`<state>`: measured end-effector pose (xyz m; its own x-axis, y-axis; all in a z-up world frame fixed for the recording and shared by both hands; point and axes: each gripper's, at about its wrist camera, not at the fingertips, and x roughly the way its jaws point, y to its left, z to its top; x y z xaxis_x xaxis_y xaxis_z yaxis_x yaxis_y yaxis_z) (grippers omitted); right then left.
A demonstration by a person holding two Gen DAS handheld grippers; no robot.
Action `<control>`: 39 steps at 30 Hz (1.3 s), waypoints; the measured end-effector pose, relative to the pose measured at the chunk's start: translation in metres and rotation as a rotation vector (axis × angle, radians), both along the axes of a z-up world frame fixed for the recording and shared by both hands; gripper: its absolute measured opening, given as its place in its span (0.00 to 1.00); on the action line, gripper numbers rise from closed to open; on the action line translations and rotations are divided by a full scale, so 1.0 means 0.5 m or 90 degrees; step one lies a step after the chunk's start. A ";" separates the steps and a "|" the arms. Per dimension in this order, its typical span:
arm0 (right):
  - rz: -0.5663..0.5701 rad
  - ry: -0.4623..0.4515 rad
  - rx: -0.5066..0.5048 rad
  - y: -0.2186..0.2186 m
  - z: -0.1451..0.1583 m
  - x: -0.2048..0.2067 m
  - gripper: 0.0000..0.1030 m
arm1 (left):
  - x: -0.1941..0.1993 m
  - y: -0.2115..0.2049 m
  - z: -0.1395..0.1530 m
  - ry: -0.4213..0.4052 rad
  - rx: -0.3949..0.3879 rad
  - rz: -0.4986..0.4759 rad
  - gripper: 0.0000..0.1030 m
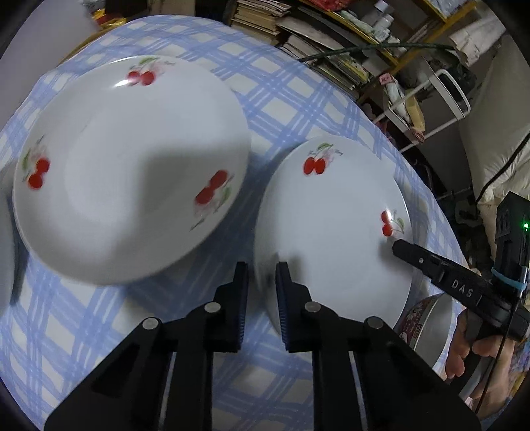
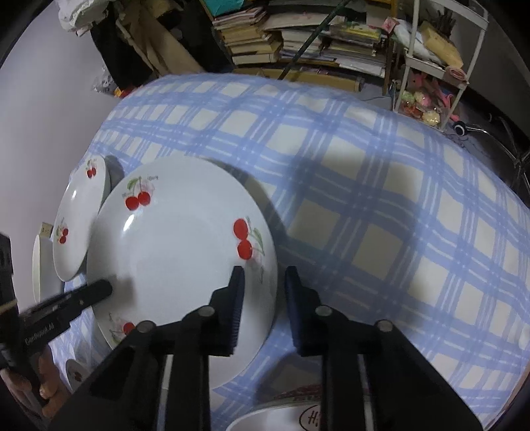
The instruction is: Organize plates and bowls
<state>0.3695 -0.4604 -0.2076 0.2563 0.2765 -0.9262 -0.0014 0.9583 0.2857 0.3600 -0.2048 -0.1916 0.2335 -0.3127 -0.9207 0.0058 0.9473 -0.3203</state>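
Evidently, two white cherry-printed plates lay on the blue checked tablecloth (image 1: 281, 99). The left plate (image 1: 132, 172) sat farthest to the left, flat on the cloth, with three pairs of red cherries around its rim. Just beside it was the right plate (image 1: 331, 238), of the same pattern. Whether their rims touched could not be told.

The left gripper (image 1: 261, 268) pointed steeply down over the left edge of the right plate. Its fingers stood narrow, one outside the rim over the cloth and the other over the plate's inside. The rim between them was blurred, so it could not be told whether the pads pressed on it.

Across the same plate, the right gripper (image 2: 265, 272) straddled the opposite edge, also narrow. Its inner finger lay over the white surface near a pair of cherries, and its outer finger stood over the cloth. In the right wrist view a thin strip of cloth showed between the outer pad and the rim, so the pads were not clamped there. The right hand (image 1: 470, 351) wrapped around that gripper's handle.

Below the right plate's near edge, a bowl (image 1: 430, 318) with a red-patterned outside sat close to the person. Beyond the table, to the right, stood stacked books (image 1: 265, 16).
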 end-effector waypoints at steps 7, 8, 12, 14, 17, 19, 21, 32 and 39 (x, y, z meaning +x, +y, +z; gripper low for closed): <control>-0.019 -0.027 0.006 -0.003 -0.003 -0.018 0.12 | 0.039 -0.010 0.000 0.001 0.026 -0.021 0.12; -0.029 -0.030 0.011 -0.005 -0.002 -0.022 0.11 | 0.041 -0.015 0.002 0.000 0.035 -0.030 0.12; -0.034 -0.048 -0.004 -0.007 0.013 -0.037 0.10 | 0.044 -0.031 0.019 -0.005 0.070 -0.050 0.11; -0.033 -0.071 -0.036 0.001 0.029 -0.047 0.10 | 0.045 -0.037 0.025 0.002 0.068 -0.066 0.11; -0.037 -0.082 -0.052 0.002 0.042 -0.055 0.10 | 0.044 -0.027 0.031 0.014 0.048 -0.070 0.11; -0.042 -0.078 -0.028 -0.005 0.043 -0.059 0.08 | 0.039 -0.018 0.039 0.013 0.045 -0.067 0.11; -0.047 -0.084 -0.010 -0.007 0.052 -0.068 0.08 | 0.035 -0.010 0.045 0.017 0.036 -0.072 0.11; -0.043 -0.080 0.007 0.039 0.122 -0.143 0.08 | -0.039 0.041 0.101 0.018 0.046 -0.106 0.12; -0.022 -0.086 0.003 0.110 0.159 -0.208 0.08 | -0.124 0.126 0.106 0.024 0.025 -0.101 0.13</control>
